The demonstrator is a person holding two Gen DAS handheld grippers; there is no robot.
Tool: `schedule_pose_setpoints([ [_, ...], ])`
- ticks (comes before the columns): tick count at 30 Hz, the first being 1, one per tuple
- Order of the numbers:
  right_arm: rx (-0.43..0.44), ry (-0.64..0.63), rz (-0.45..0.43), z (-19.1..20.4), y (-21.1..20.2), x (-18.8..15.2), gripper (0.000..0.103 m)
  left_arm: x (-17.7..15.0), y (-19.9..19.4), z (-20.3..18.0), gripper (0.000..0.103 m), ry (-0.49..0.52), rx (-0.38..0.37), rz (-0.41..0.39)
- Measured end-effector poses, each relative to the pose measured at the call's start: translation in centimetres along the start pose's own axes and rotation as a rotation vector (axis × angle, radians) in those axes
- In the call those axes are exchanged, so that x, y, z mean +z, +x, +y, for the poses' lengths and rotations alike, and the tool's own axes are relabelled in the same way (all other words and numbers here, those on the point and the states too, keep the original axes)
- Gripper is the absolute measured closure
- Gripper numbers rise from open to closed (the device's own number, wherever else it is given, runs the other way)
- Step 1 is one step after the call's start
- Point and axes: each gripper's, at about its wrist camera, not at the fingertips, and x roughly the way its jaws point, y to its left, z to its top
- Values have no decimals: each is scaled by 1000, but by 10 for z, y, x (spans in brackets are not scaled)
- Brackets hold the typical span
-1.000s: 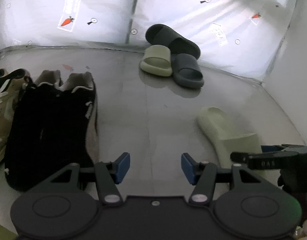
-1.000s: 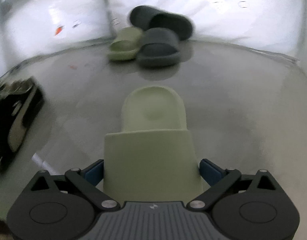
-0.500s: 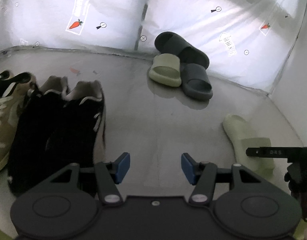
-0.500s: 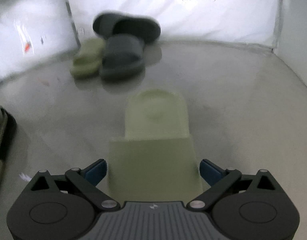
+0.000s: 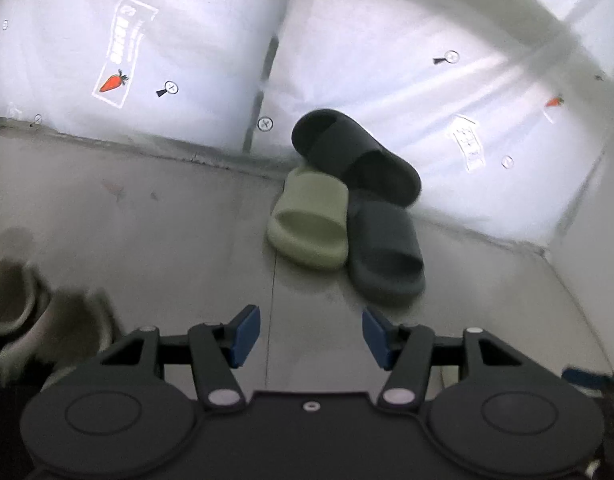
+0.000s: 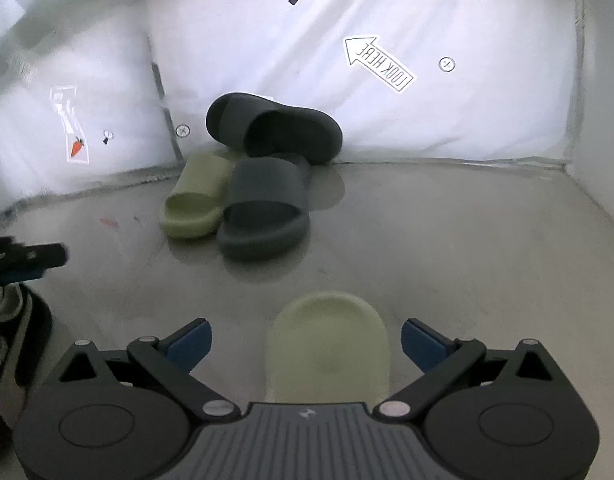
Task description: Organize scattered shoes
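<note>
Ahead, bare floor flanks pale slide.

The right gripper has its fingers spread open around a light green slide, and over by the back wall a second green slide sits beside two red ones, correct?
Nearly. In the right wrist view, the right gripper is open around the green slide, and the second green slide sits by the wall, but its two neighbours are dark grey, not red.

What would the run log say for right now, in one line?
left gripper: open, empty | right gripper: open, around near green slipper | other green slipper: beside grey slippers by wall
</note>
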Motion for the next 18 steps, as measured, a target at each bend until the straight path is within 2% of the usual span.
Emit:
schedule_pose_setpoints([
  [4, 6, 10, 1, -5, 29, 20, 2, 28, 42, -5, 46, -9, 17, -19],
  [12, 13, 54, 36, -17, 105, 67, 2, 57, 158, 8, 46, 76, 99, 40],
  [18, 75, 98, 42, -18, 143, 88, 2, 63, 205, 15, 44, 94, 127, 31],
])
